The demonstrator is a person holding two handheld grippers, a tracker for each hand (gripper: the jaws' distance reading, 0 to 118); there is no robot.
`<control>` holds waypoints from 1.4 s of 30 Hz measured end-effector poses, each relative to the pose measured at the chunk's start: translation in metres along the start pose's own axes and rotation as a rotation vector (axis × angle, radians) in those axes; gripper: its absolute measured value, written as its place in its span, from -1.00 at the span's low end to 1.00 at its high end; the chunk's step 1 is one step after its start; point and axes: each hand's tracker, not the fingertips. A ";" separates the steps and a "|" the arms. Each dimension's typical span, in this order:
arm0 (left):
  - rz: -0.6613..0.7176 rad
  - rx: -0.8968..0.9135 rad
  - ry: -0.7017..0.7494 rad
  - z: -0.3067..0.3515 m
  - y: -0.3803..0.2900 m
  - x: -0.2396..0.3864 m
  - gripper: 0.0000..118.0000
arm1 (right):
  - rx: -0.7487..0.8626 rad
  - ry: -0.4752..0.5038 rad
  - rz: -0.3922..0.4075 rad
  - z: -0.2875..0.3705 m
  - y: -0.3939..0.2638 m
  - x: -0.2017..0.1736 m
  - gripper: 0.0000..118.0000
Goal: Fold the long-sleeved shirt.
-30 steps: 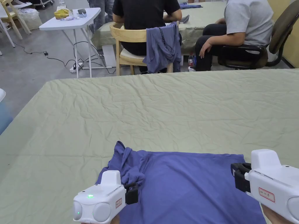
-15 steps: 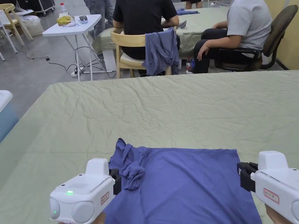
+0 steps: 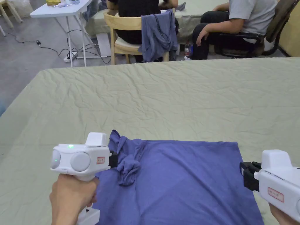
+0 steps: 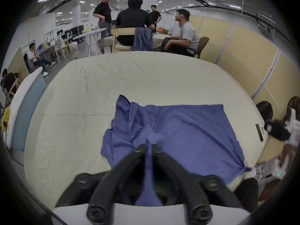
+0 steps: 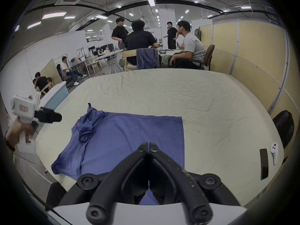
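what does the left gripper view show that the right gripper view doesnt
Left gripper view: the left gripper's jaws nearly together, blue cloth in the gap; whether they grip it is unclear. Right gripper view: the right gripper's jaws shut on nothing, and a hand holding the other gripper off to the side. Both: the blue shirt spread on the green-covered table, a sleeve bunched at its left.

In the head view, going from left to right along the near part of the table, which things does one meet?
Left gripper → bunched sleeve → flat body of the blue shirt → right gripper.
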 end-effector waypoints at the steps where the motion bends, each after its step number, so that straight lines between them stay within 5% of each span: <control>1: 0.041 -0.019 0.053 -0.014 0.010 -0.003 -0.62 | -0.009 -0.005 0.001 -0.007 0.000 0.002 -0.99; 3: 0.030 -0.051 0.056 -0.044 0.029 -0.010 -0.13 | -0.039 -0.018 0.002 -0.022 0.001 0.005 -0.99; 7: 0.040 -0.077 0.038 -0.095 0.051 -0.021 0.10 | -0.088 -0.028 -0.012 -0.050 -0.002 0.011 -0.99; 18: 0.111 -0.148 0.047 -0.196 0.068 -0.062 0.12 | -0.178 -0.041 0.003 -0.106 -0.008 0.015 -0.99; 21: 0.208 -0.179 -0.036 -0.219 0.054 -0.064 0.36 | -0.193 -0.041 0.002 -0.112 -0.011 0.015 -0.99; 24: 0.126 -0.132 0.029 -0.220 0.048 -0.043 0.42 | -0.204 -0.041 -0.006 -0.116 -0.014 0.015 -0.99; 29: 0.098 -0.123 0.033 -0.213 0.048 -0.038 0.23 | -0.208 -0.041 -0.024 -0.118 -0.017 0.018 -0.99; 30: 0.086 -0.105 0.019 -0.209 0.047 -0.038 0.01 | -0.205 -0.041 -0.029 -0.118 -0.017 0.018 -0.99; 31: 0.071 -0.080 -0.026 -0.205 0.045 -0.036 -0.46 | -0.204 -0.039 -0.034 -0.118 -0.017 0.019 -0.99; 32: 0.076 -0.078 -0.015 -0.203 0.043 -0.033 -0.72 | -0.204 -0.037 -0.036 -0.118 -0.016 0.019 -0.99; 36: 0.171 -0.054 -0.026 -0.202 0.038 -0.043 -0.75 | -0.189 -0.038 -0.023 -0.122 -0.002 0.025 -0.99; 42: 0.123 -0.057 -0.012 -0.207 0.036 -0.044 -0.76 | -0.151 -0.021 -0.043 -0.156 0.053 0.057 -0.97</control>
